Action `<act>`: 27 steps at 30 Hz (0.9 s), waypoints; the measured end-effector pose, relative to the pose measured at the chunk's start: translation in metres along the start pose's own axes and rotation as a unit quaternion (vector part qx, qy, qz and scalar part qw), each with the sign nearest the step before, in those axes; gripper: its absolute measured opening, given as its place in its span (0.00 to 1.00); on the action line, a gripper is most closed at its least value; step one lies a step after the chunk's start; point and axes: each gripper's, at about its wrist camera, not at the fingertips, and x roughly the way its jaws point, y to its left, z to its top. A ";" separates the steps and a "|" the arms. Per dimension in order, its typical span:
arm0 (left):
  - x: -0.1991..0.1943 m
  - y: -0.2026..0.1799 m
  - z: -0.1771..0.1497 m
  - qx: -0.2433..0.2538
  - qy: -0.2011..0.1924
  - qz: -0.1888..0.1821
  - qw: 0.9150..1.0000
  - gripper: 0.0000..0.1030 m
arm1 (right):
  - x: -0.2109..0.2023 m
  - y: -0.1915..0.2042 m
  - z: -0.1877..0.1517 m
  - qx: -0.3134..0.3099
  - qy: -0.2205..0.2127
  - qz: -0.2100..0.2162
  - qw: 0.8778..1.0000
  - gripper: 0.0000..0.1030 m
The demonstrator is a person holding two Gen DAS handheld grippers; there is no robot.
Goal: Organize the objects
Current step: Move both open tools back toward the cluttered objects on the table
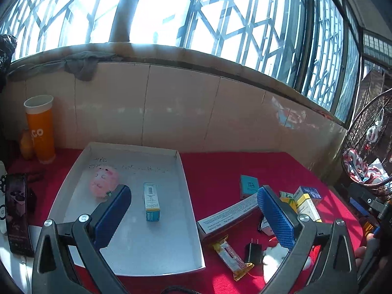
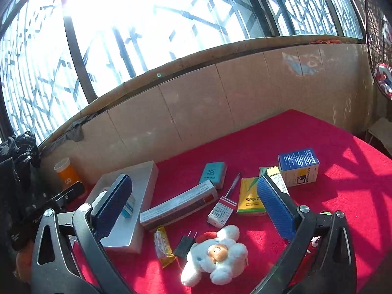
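Jaws of left gripper [image 1: 193,216] and right gripper [image 2: 194,209] gaped, empty. Tray [image 1: 186,183] held pink toy [image 1: 104,181] w/ small box [image 1: 152,204] beside it (others lay right of tray).

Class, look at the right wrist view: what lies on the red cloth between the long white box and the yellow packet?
A pen and a small red-and-white box lie between the long white box and the yellow packet, seen in the right wrist view.

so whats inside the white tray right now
Two things: a pink plush toy toward the back and a small blue box lying mid-tray. The left gripper's blue pad hides part of the floor.
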 end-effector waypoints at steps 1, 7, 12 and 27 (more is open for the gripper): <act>0.000 -0.003 -0.001 0.003 0.000 -0.003 1.000 1.00 | -0.004 -0.006 0.001 0.005 -0.006 -0.005 1.000 1.00; 0.003 -0.017 -0.005 0.017 0.011 -0.019 1.000 1.00 | -0.022 -0.045 0.005 0.019 -0.021 -0.044 0.999 1.00; 0.010 -0.018 -0.013 0.022 0.030 -0.017 0.999 1.00 | -0.034 -0.085 -0.003 0.043 -0.015 -0.081 0.996 1.00; 0.067 -0.073 -0.083 0.074 0.187 -0.060 0.978 1.00 | 0.004 -0.139 -0.055 0.040 0.114 -0.130 0.984 1.00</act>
